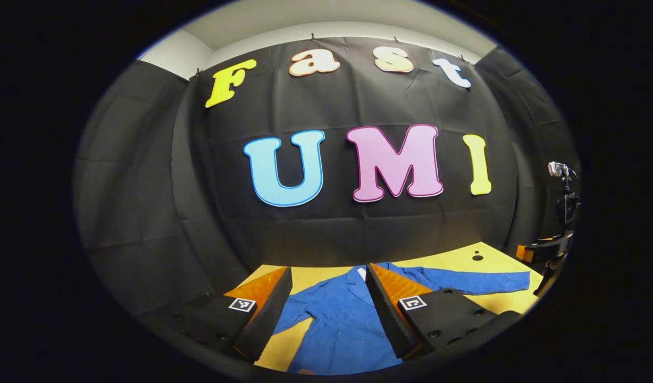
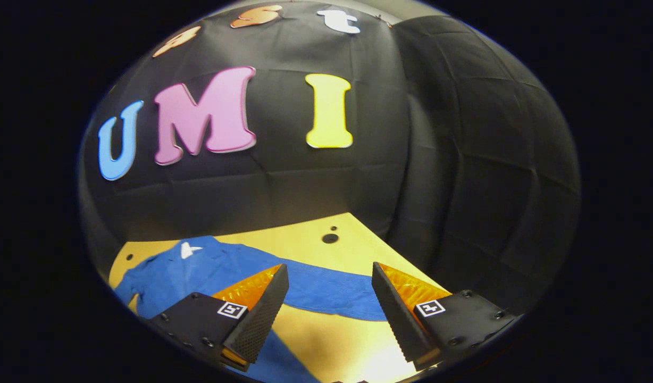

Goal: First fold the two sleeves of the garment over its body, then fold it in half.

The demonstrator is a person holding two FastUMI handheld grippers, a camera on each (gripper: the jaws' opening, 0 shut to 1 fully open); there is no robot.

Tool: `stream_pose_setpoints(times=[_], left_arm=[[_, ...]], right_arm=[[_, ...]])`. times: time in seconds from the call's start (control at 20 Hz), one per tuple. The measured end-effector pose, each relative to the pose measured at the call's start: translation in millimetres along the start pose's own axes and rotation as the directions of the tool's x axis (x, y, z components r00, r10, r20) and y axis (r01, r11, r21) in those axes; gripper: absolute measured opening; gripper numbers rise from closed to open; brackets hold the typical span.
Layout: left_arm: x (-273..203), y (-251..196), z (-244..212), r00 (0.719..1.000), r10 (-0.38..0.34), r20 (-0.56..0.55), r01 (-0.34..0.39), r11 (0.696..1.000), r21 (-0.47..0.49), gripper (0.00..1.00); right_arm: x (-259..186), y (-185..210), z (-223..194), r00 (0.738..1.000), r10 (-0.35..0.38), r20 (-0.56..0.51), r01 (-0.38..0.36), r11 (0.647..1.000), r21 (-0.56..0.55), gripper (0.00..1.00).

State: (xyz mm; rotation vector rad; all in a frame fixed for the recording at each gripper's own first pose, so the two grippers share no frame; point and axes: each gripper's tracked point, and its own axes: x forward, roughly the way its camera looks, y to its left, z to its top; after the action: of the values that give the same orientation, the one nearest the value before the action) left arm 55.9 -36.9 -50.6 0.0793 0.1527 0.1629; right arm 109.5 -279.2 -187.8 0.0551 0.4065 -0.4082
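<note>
Both of our grippers hang above the table with nothing between their fingers: the left gripper (image 1: 329, 311) has its jaws spread wide over the body of the blue garment (image 1: 337, 319), and the right gripper (image 2: 329, 311) is just as wide apart over one sleeve (image 2: 326, 292). That sleeve stretches out flat toward the table's right side, while the collar (image 2: 188, 249) lies toward the back wall and the rest of the shirt spreads toward us, so we judge that neither sleeve has been folded yet. What worries us most is the pinch: if we close on the sleeve too shallowly we may catch a single loose layer or nothing, and if we drag instead of lifting, the thin cloth could bunch and pull the whole body askew on the smooth yellow table (image 2: 353, 234). Grabbing mid-sleeve instead of near the cuff would leave the end trailing and spoil the fold. The far sleeve (image 1: 297, 311) seen in the left gripper view looks slightly bent, which could fold unevenly. For room, we have bare tabletop beyond the sleeve and in front of it, but the table's right corner and the black cloth wall sit near, and a stand with a camera (image 1: 563, 202) rises at the right edge, so wide swings outward risk a knock.
</note>
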Motion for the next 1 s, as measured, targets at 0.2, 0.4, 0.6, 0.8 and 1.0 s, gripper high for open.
stream_pose_setpoints(times=[0.2,0.4,0.6,0.8,1.0], left_arm=[[2,-12,-4,0.998,0.056,-0.032,-0.057,0.998,-0.012,0.8],[7,-42,-5,0.998,0.023,-0.055,-0.022,0.999,0.028,0.8],[8,-77,7,0.999,-0.029,-0.031,0.03,0.998,0.051,0.8],[7,-106,7,0.995,-0.098,-0.037,0.1,0.994,0.051,0.8],[9,-111,19,0.993,-0.121,0.0,0.12,0.991,0.052,0.8]], right_arm=[[42,-61,-28,0.989,-0.121,-0.082,0.125,0.991,0.044,0.99],[71,-107,-62,0.964,-0.201,-0.176,0.21,0.977,0.031,0.99],[82,-141,-119,0.891,-0.266,-0.367,0.288,0.957,0.008,1.0],[91,-141,-148,0.859,-0.24,-0.452,0.295,0.954,0.055,1.0],[95,-138,-163,0.835,-0.228,-0.501,0.312,0.946,0.089,1.0]])
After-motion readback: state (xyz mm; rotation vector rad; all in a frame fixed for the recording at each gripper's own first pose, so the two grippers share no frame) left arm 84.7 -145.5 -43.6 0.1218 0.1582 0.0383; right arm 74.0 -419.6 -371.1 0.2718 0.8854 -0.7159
